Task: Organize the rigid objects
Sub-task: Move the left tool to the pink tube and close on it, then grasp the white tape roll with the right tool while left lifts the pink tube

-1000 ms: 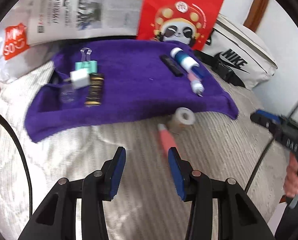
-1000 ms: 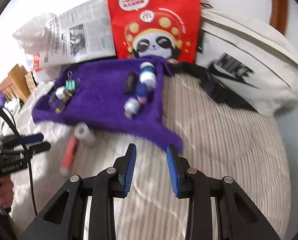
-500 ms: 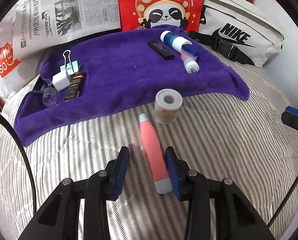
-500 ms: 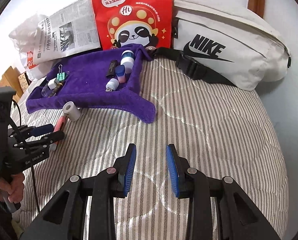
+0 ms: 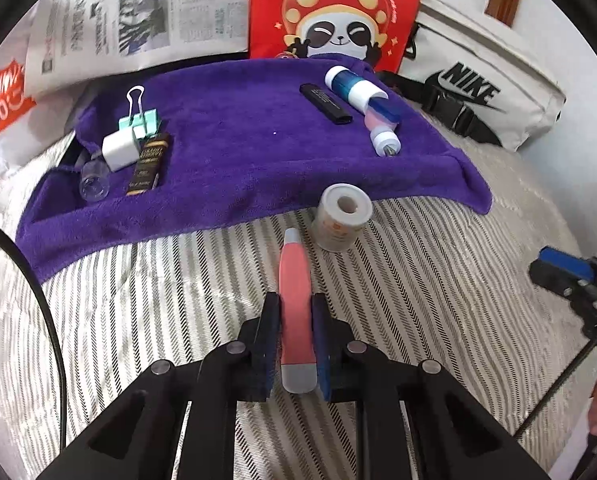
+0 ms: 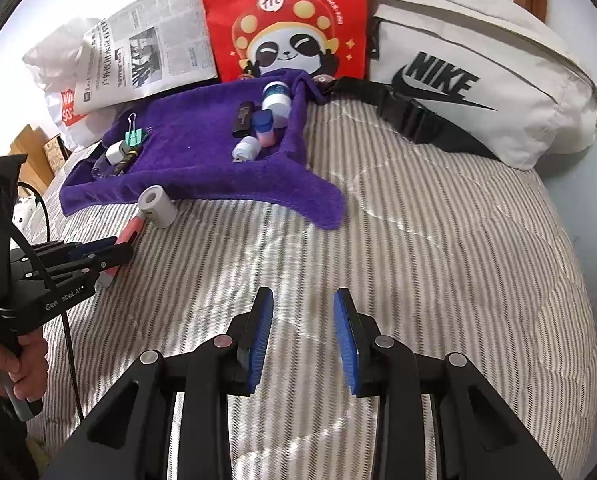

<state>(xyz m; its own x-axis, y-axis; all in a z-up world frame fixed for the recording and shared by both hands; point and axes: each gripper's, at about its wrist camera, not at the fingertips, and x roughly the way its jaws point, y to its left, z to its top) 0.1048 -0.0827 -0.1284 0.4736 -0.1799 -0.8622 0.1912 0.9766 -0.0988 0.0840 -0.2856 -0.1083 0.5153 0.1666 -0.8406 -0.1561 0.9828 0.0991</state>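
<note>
A: Left gripper (image 5: 295,340) is clenched on the pink tube (image 5: 295,312), pads flat against both sides. Long axis runs six to twelve, grey cap nearest the camera, pale tip toward twelve.

B: It's low over the striped quilt (image 5: 438,280); whether it's lifted, hard to tell. Tape roll (image 5: 343,222) sits at one o'clock off the tip.

A: Right gripper (image 6: 303,336) hovers level, blue pads spread, nothing between. Purple towel (image 6: 202,160) beyond at eleven.

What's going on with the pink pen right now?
Left gripper jaws shut on pink pen. Right gripper open, empty. Tape roll just ahead.
</note>
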